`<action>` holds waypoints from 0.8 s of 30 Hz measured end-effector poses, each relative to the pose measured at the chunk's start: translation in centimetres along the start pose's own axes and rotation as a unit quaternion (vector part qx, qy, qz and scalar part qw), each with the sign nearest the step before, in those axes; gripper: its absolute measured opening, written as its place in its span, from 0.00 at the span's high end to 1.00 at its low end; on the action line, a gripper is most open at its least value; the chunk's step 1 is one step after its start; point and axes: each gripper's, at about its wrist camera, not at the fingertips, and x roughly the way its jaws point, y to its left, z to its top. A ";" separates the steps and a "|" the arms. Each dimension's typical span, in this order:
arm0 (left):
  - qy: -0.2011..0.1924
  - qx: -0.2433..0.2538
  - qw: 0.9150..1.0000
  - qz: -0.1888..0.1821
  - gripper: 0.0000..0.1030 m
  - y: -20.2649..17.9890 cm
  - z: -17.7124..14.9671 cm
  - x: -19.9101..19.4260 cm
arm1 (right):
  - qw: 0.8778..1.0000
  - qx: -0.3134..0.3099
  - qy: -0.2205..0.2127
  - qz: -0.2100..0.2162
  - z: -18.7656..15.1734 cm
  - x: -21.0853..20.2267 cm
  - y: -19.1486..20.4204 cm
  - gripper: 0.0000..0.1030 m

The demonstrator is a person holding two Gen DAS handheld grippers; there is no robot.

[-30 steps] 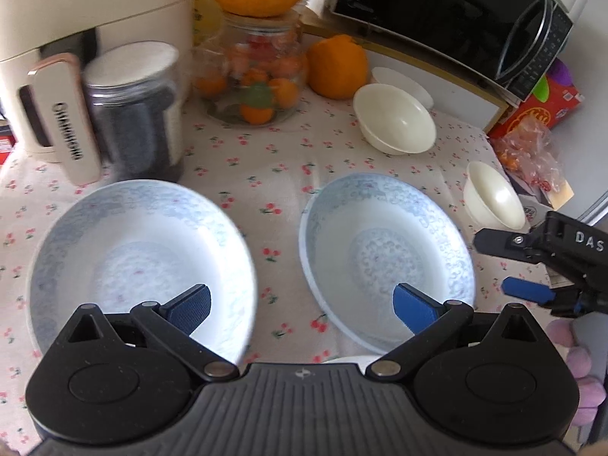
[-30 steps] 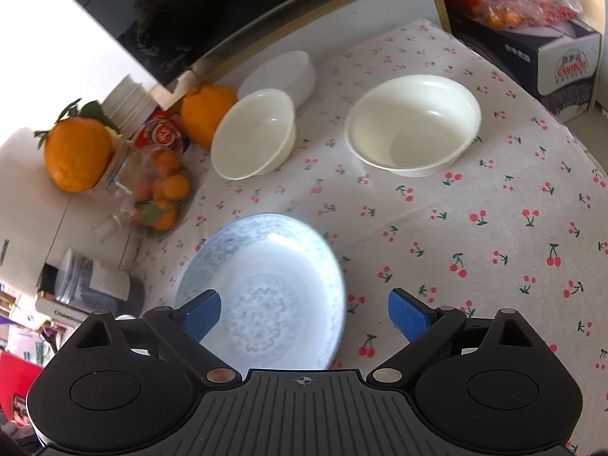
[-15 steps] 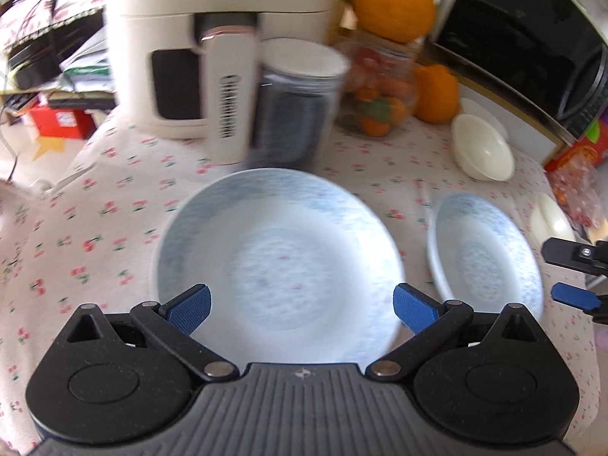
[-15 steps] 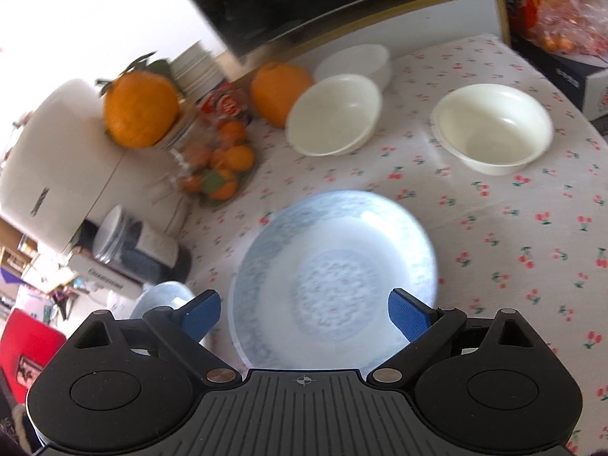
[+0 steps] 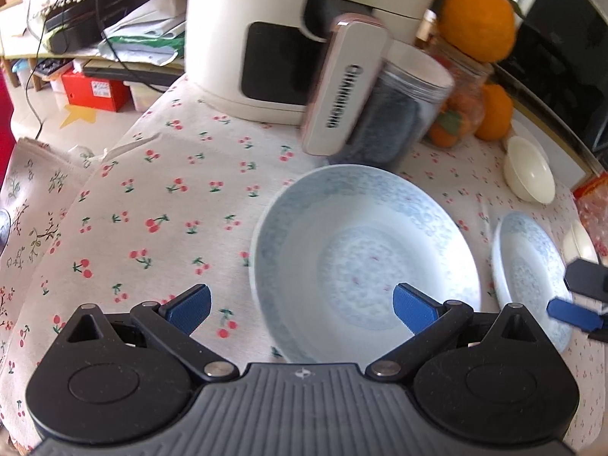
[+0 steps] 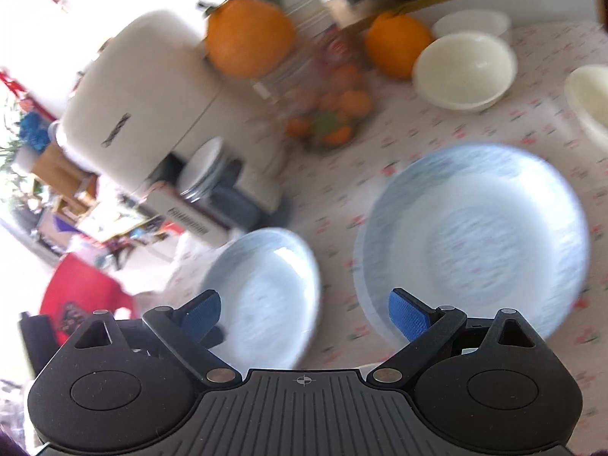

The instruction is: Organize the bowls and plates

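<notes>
1. Cherry-printed cloth (image 5: 159, 205) is seen covering the table on which all the crockery rests.
2. 2 blue-patterned plates are laid on it side by side: the near plate (image 5: 364, 262) just in front of a dark jar (image 5: 395, 121), and the far plate (image 5: 528, 273) to the right of the near plate, apart from it.
3. The left gripper (image 5: 302, 306) is held low over the near plate's front-left rim, its blue pads spread wide with nothing gripped; 1 pad (image 5: 412, 307) is seen over the plate's well and the other over bare cloth.
4. The right gripper (image 6: 304, 315) is shown with its pads equally wide and empty, over the gap between both plates; this view is blurred.
5. Beyond the far plate, 3 cream bowls are seen in the right wrist view, the middle one (image 6: 465, 72) next to an orange (image 6: 397, 45).
6. Behind the jar, a cream appliance (image 5: 288, 38) is stood, with a fruit jar (image 5: 456, 114) to the right of the dark jar.
</notes>
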 end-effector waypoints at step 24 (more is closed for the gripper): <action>0.001 -0.089 0.994 -0.063 0.58 3.3 0.6 1.2 | 0.998 0.001 0.048 -0.032 -1.1 5.9 1.5 0.26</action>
